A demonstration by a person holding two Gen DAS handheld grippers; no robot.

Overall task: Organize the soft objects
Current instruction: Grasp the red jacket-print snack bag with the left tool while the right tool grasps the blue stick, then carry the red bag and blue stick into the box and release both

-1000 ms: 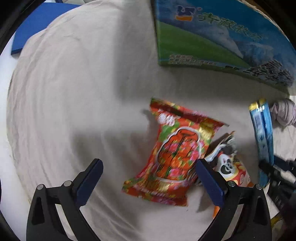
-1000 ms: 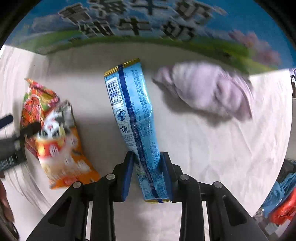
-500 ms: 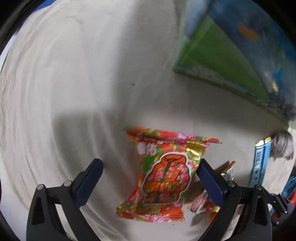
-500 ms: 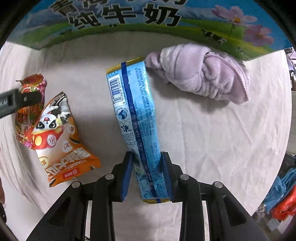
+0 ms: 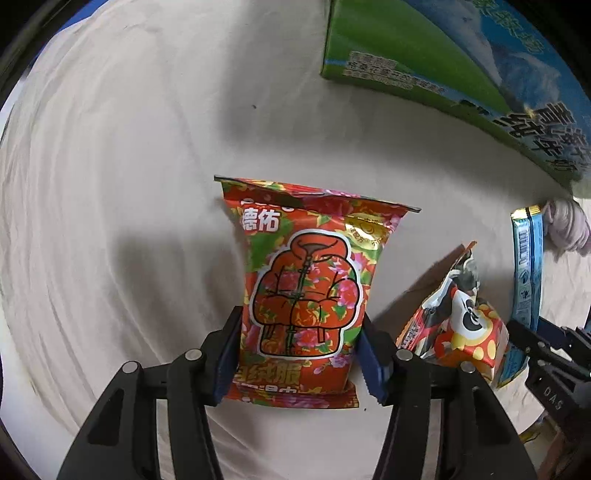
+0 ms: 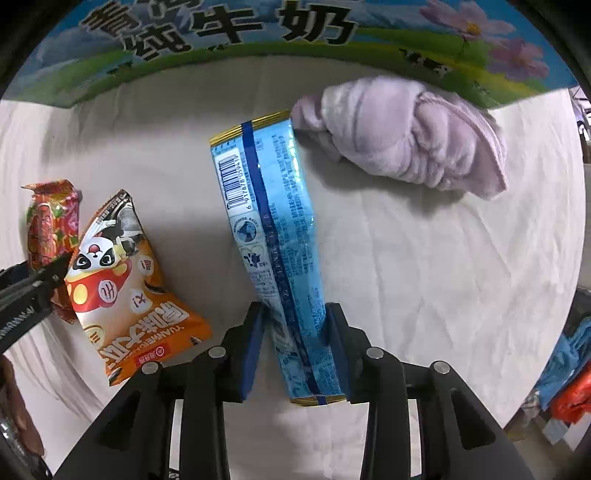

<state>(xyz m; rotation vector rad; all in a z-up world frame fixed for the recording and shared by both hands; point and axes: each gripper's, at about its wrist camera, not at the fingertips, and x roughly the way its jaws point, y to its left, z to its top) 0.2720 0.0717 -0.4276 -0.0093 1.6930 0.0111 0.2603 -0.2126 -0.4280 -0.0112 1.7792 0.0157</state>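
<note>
Left-wrist view, left to right. The left gripper (image 5: pixel 299 350) pinches the red bag (image 5: pixel 306 288) across its lower third; both pads press into the bag's side edges and the foil bulges between them. The bag's long axis runs straight ahead, in line with the fingers, with its sealed top edge pointing away, toward the carton (image 5: pixel 461 62). It lies flat on the cloth (image 5: pixel 110 184), or barely above it; which of the two cannot be told. Just to its right sits the panda bag (image 5: pixel 458 325), tilted and near the right finger but apart from the red bag.

Right-wrist view, left to right. The red bag (image 6: pixel 51 229) and panda bag (image 6: pixel 125 291) lie overlapping at the left edge, with the left gripper's tip at the red bag. At centre, the right gripper (image 6: pixel 295 347) is closed on the blue pack (image 6: pixel 269 229) near its lower end. The pack's long axis runs forward and leans slightly left; its gold-edged far end touches the lilac cloth (image 6: pixel 406 136), which lies ahead and to the right, just before the carton (image 6: pixel 258 33).

Judgement: each bag is already in line with its own gripper, so carrying needs no re-gripping; the carton lies ahead of both.
</note>
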